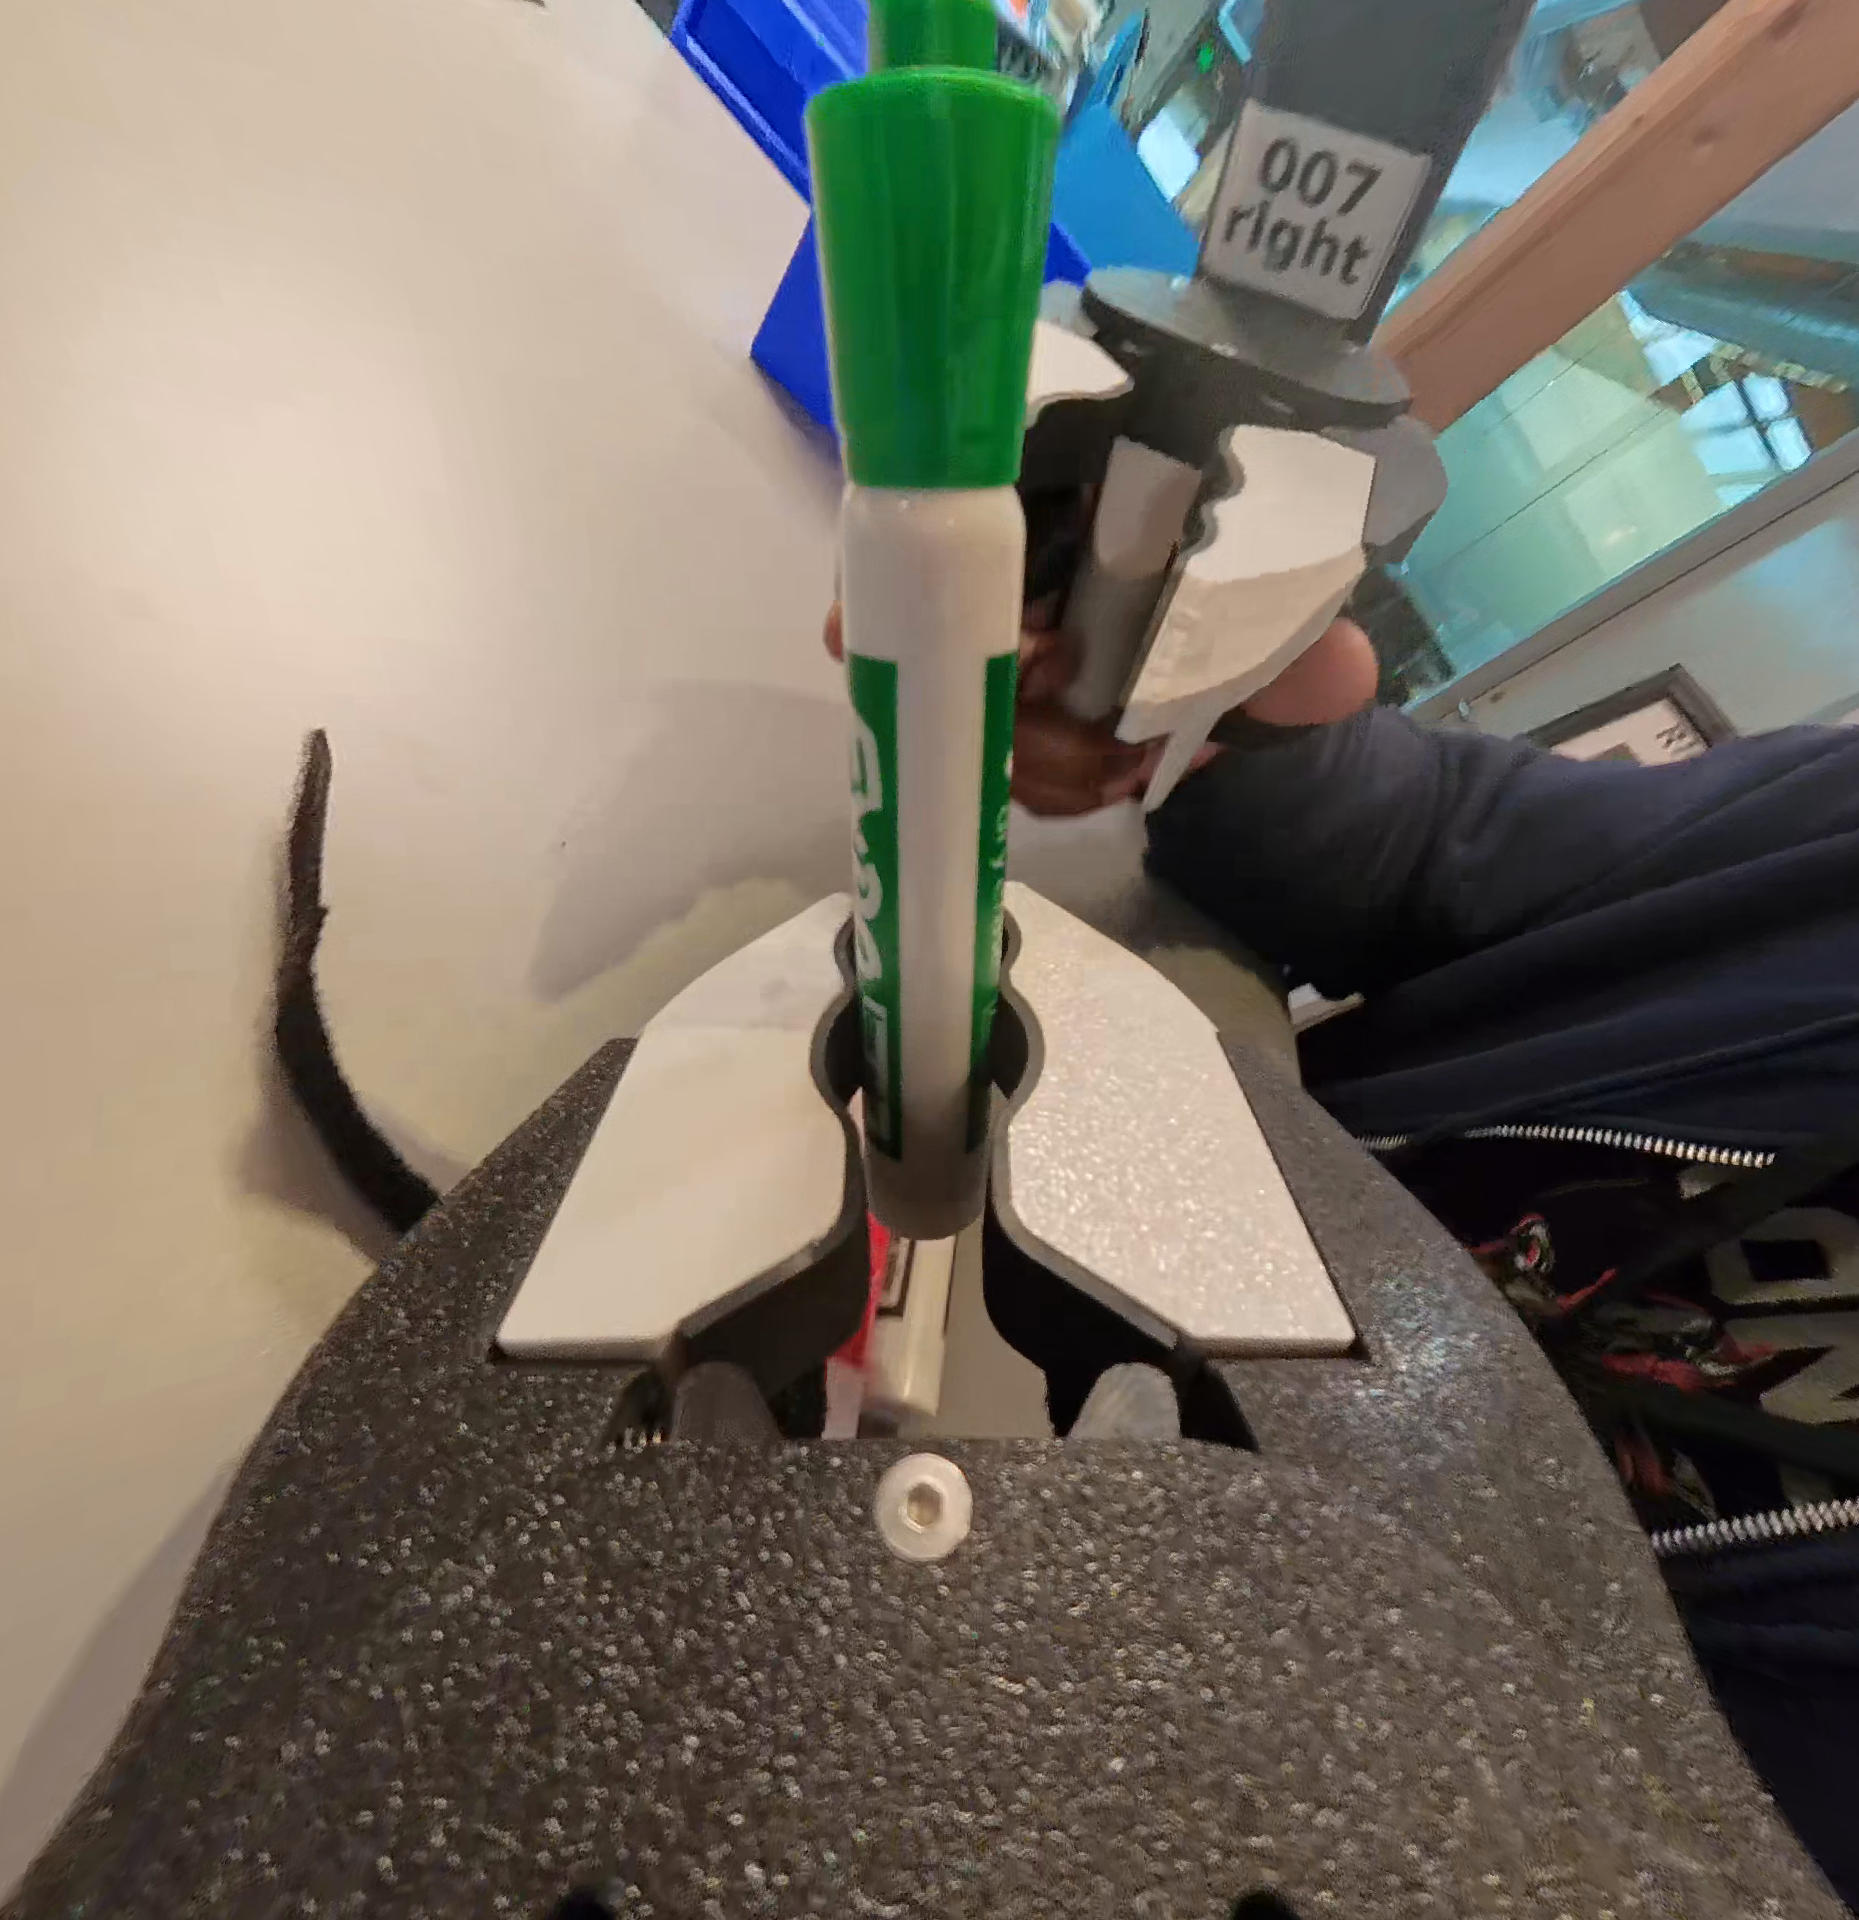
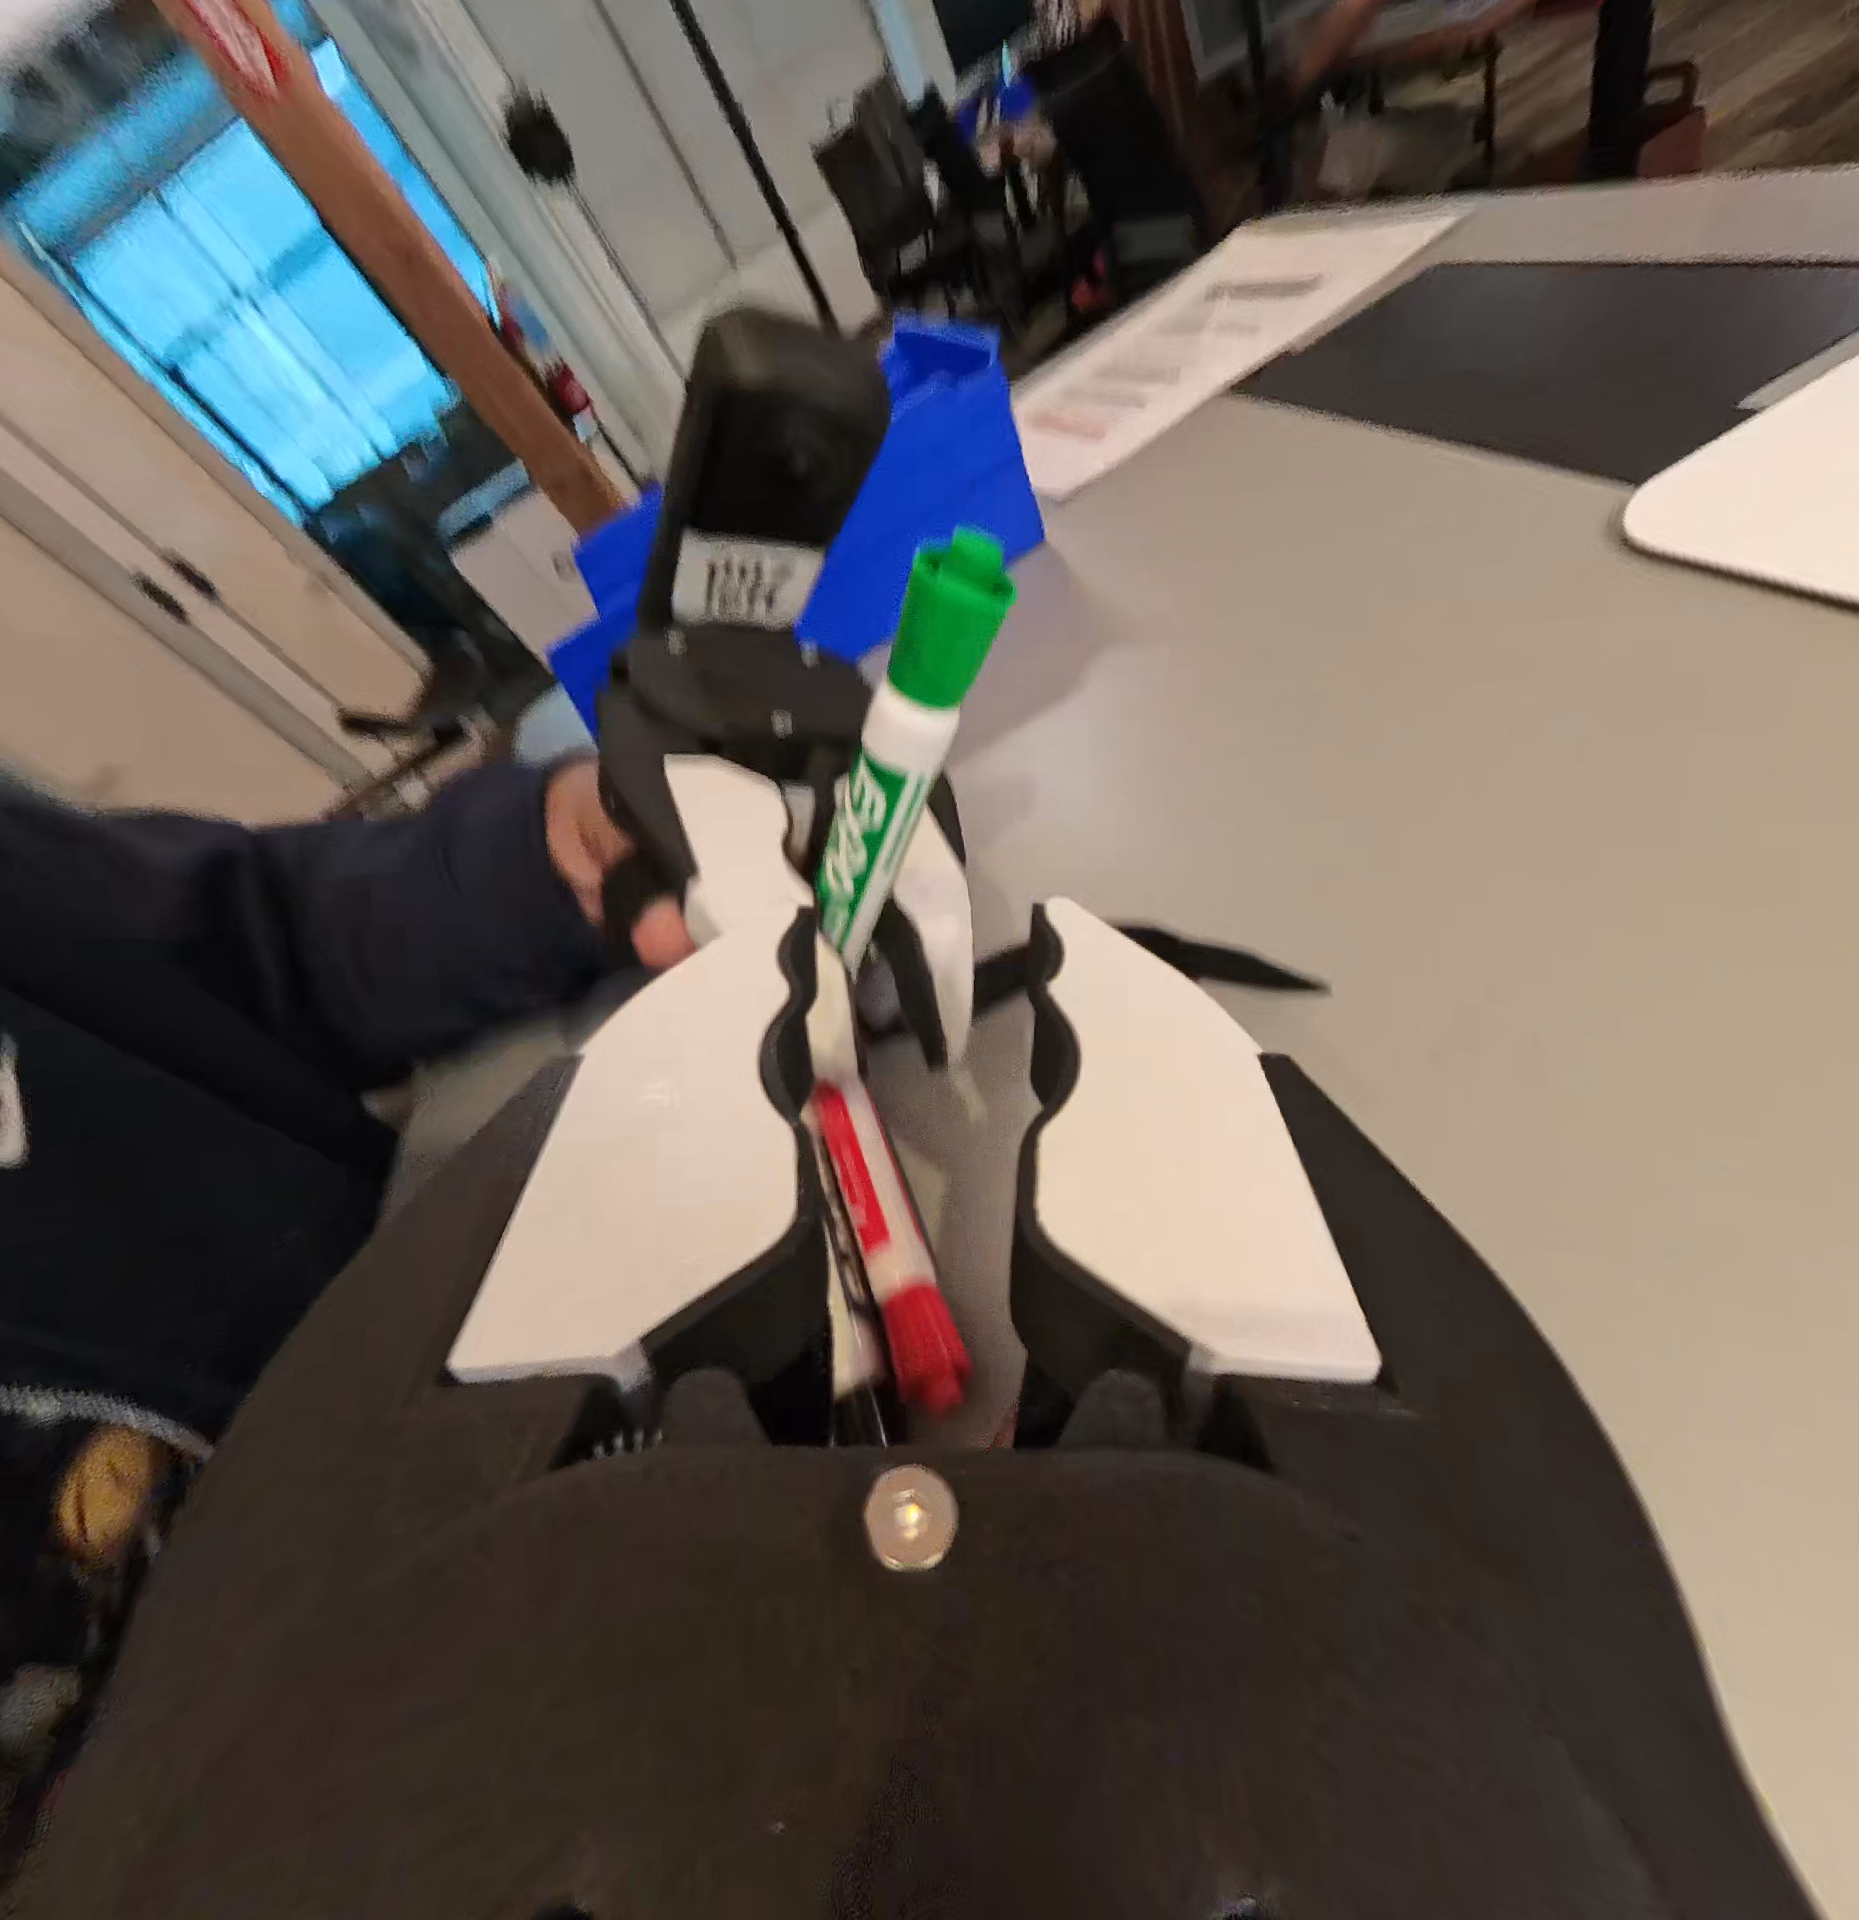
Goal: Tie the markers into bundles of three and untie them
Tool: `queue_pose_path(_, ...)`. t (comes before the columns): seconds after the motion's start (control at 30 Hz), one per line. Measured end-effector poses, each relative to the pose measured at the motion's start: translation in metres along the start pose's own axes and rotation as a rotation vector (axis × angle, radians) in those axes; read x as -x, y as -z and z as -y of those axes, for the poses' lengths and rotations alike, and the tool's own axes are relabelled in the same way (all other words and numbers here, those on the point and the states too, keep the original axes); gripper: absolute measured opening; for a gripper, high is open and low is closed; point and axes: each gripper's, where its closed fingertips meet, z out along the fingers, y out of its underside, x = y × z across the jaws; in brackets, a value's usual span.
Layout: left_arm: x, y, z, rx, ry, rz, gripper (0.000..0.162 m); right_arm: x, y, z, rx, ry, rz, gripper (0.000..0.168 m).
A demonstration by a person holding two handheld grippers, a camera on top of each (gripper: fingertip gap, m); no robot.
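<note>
My left gripper [image 1: 925,935] is shut on a green-capped marker [image 1: 930,644], which stands up between its fingers with the cap away from the camera. The right wrist view shows this gripper [image 2: 852,925] and the green marker [image 2: 904,748] from the front. My right gripper [image 2: 925,935] is open, with its jaws well apart and nothing between them. Below it a red-capped marker [image 2: 873,1195] and a black marker [image 2: 852,1351] lie side by side on the table. The red marker [image 1: 883,1320] also shows under my left gripper. The right gripper [image 1: 1164,665] faces my left one. A black strap [image 1: 301,987] lies loose on the table.
Blue bins [image 2: 935,478] stand behind the left gripper, also in the left wrist view [image 1: 790,343]. Paper sheets [image 2: 1216,322], a black mat [image 2: 1579,343] and a white board [image 2: 1787,499] lie farther off. The person's dark sleeve [image 1: 1476,883] is close on the right. Spacing between my two grippers at the tips: around 5 cm. The black strap [image 1: 301,987] is about 8 cm from my left fingertips.
</note>
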Motion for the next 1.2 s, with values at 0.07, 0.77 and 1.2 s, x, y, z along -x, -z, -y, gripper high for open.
queue_pose_path(0.07, 0.004, 0.005, -0.008, 0.068, -0.033, 0.016, 0.02, 0.001, 0.009, -0.023, 0.124, 0.09, -0.023, 0.039)
queue_pose_path(0.77, 0.011, 0.013, -0.022, 0.197, -0.213, 0.105, 0.02, 0.006, 0.033, -0.138, 0.708, 0.468, -0.033, 0.024)
queue_pose_path(1.2, 0.009, 0.007, -0.03, 0.231, -0.229, 0.085, 0.02, 0.002, 0.033, -0.137, 0.722, 0.545, -0.063, 0.019)
